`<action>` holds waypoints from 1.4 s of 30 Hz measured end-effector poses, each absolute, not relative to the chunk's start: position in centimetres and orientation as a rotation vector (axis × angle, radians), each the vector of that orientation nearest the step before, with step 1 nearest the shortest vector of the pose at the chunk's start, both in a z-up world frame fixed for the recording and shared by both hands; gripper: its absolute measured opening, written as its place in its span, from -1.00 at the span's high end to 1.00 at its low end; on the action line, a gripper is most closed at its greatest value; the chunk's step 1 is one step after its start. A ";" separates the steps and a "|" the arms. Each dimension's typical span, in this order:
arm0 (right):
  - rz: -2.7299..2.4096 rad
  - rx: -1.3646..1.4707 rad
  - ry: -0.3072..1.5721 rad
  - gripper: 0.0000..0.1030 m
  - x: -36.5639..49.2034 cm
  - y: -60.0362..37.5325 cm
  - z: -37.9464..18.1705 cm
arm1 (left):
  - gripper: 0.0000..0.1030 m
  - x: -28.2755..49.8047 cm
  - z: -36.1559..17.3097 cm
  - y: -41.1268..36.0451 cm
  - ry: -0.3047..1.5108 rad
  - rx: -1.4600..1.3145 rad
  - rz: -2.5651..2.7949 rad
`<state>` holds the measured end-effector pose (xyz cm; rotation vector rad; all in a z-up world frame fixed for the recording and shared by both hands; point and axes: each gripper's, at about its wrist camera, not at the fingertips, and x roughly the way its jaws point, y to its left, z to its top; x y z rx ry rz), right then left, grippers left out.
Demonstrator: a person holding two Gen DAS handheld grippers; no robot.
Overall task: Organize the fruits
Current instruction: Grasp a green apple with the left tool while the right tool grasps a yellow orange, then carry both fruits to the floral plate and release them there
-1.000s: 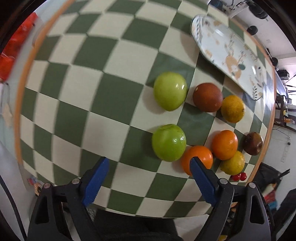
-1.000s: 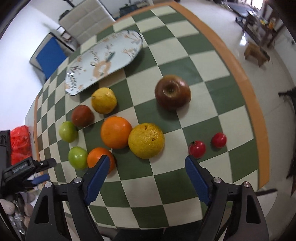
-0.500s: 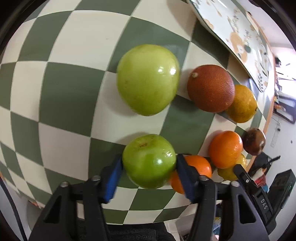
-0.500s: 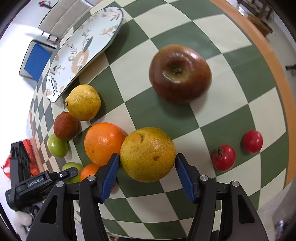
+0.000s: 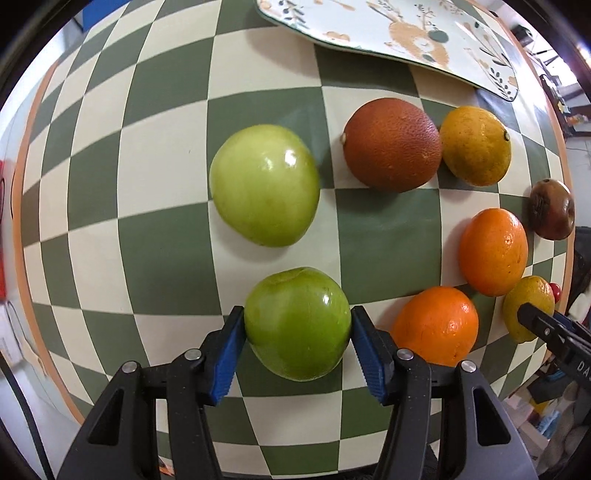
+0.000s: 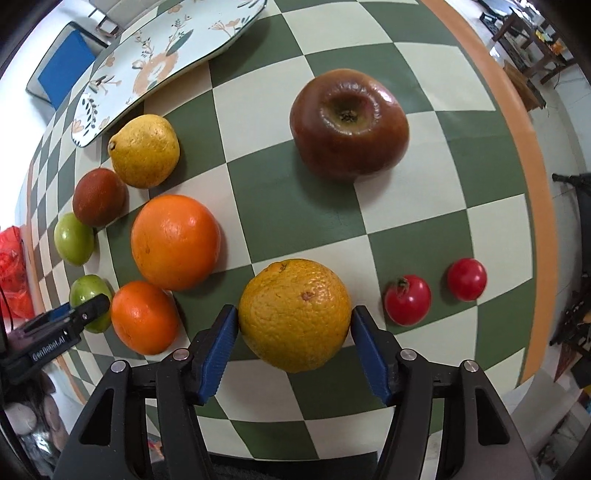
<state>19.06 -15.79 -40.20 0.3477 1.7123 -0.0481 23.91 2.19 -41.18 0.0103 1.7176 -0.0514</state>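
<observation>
in the left wrist view, low in the middle of the frame, the left claw [image 5: 297, 341] has its blue pads against both sides of a green apple [image 5: 297, 325] that sits on the checkered bench [image 5: 166, 155]. the claw is closed down to the apple's width and grips it. a paler green apple [image 5: 264, 184] lies above it near the centre, apart from it. a small orange [image 5: 436, 325] sits just right of the right pad, close to it; i cannot tell if they touch. a reddish-brown orange [image 5: 391, 144] and a lemon [image 5: 476, 146] lie side by side at upper right, below the floral plate [image 5: 406, 33] at the top edge.

in the right wrist view, low in the middle, the right claw [image 6: 293, 332] holds a yellow-orange citrus [image 6: 294, 314] between its pads, closed to the fruit's width. two red tomatoes [image 6: 407, 300] lie just right of it. a large orange [image 6: 175, 242] lies at left, a dark red apple [image 6: 349, 123] above centre.
</observation>
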 end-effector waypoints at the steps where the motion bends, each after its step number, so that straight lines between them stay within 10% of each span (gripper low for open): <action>1: -0.046 0.351 1.714 -0.28 19.2 -15.7 -40.3 | -0.05 23.8 -41.1 2.3 1.714 0.011 -0.055; 23: 0.073 0.438 1.660 -0.26 20.4 -16.0 -36.8 | -0.04 22.8 -35.8 3.5 1.672 -0.136 -0.088; 32: 0.246 0.405 1.534 -0.26 34.7 -15.1 -32.9 | -0.04 35.3 -30.0 1.9 1.545 -0.276 -0.066; 42: 0.283 0.289 1.618 -0.26 49.6 -11.5 -40.8 | -0.04 48.4 -37.2 3.0 1.689 -0.426 0.015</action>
